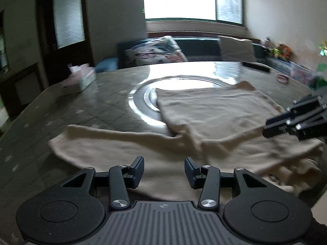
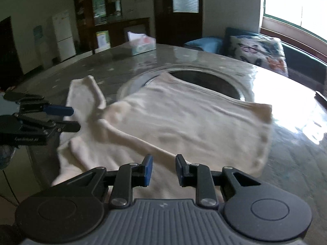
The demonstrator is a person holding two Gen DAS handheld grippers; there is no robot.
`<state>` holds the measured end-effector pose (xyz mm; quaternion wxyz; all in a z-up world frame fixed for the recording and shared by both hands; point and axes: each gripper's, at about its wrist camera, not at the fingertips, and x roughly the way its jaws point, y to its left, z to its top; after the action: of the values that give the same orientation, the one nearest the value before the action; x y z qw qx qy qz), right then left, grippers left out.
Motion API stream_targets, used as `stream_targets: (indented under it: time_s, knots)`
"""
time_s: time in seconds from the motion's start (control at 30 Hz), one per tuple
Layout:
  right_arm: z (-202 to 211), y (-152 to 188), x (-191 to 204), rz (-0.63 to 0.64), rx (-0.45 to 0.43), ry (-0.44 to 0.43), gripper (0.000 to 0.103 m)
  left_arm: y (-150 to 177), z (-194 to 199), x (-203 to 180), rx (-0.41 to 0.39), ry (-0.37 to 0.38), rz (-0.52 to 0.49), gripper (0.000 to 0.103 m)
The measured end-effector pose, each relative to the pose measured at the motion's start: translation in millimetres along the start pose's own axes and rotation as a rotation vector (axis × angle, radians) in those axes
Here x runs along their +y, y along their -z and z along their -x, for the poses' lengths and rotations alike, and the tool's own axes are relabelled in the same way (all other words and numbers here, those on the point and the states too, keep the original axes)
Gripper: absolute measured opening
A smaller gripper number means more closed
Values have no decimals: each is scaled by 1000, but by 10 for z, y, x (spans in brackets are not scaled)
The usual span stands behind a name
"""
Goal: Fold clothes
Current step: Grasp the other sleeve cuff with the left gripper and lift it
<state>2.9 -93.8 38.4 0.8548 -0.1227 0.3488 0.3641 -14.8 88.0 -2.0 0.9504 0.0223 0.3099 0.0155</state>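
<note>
A cream long-sleeved top [image 1: 214, 110] lies spread on the round table [image 1: 61, 106], its body partly folded over and reaching onto the turntable ring. One sleeve [image 1: 102, 136] stretches out to the left. My left gripper [image 1: 163, 163] hovers over the near edge of the cloth, jaws apart with nothing between them. The right gripper [image 1: 273, 126] shows at the right edge above the cloth. In the right wrist view the top [image 2: 184, 118] fills the middle. My right gripper [image 2: 163, 163] stands over its near hem with a narrow gap, pads pressing nothing. The left gripper [image 2: 73, 118] sits by the sleeve [image 2: 87, 94].
A glass turntable [image 1: 184, 83] sits in the table's centre. A tissue box [image 1: 83, 77] stands at the far left of the table and a dark flat object [image 1: 255, 66] at the far right. A sofa with cushions [image 1: 155, 51] lies behind, under a bright window.
</note>
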Motion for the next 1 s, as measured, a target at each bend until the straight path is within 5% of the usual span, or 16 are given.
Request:
stream_targets:
  time_s: [0.5,1.0]
  knots:
    - [-523,-347,584,86,14,-80,21,-28,-73,1020,32,-230,150,56]
    - [-151,-239,763,211,42,-152,22,-71,-303,1420,63,-276,316,56]
